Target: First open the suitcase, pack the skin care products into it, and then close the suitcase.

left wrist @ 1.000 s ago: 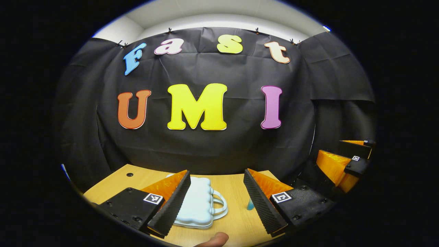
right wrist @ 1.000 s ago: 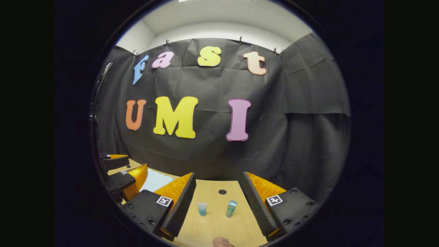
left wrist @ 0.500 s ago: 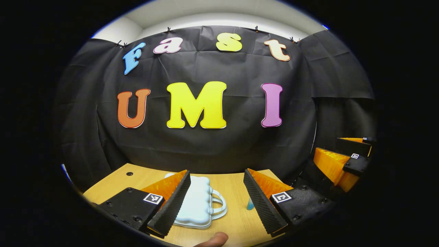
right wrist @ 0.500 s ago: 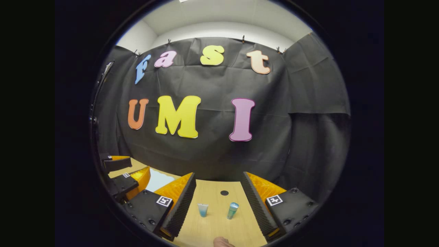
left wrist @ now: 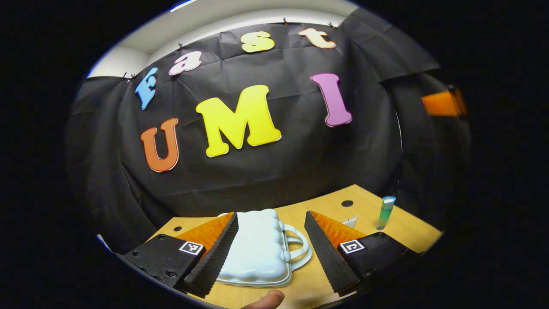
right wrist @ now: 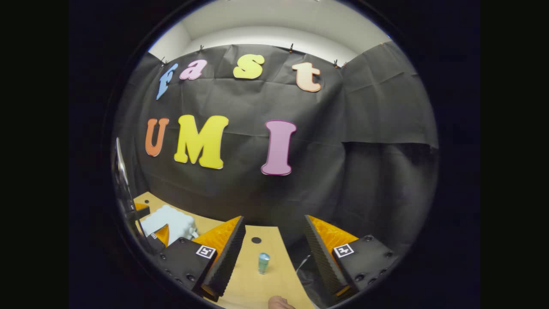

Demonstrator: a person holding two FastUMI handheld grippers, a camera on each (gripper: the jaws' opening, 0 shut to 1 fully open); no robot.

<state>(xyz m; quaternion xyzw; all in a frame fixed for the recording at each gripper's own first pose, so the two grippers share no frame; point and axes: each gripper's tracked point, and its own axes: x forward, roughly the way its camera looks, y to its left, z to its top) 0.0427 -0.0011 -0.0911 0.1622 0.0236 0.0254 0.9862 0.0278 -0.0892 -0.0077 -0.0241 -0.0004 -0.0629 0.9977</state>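
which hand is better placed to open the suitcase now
Left. In the left gripper view the closed suitcase lies right ahead between the left gripper's open jaws, handle toward the right. The right gripper faces a bottle on the table, with the suitcase off to its left.

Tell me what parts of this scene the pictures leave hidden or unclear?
- Suitcase, left gripper view: its left side sits behind a finger of the left hand-held gripper, so no latch can be seen.
- Small tube, left gripper view: mostly behind the other finger.
- Right hand-held gripper, left gripper view: a blur at the edge.
- Upright bottle, right gripper view: too small for detail.
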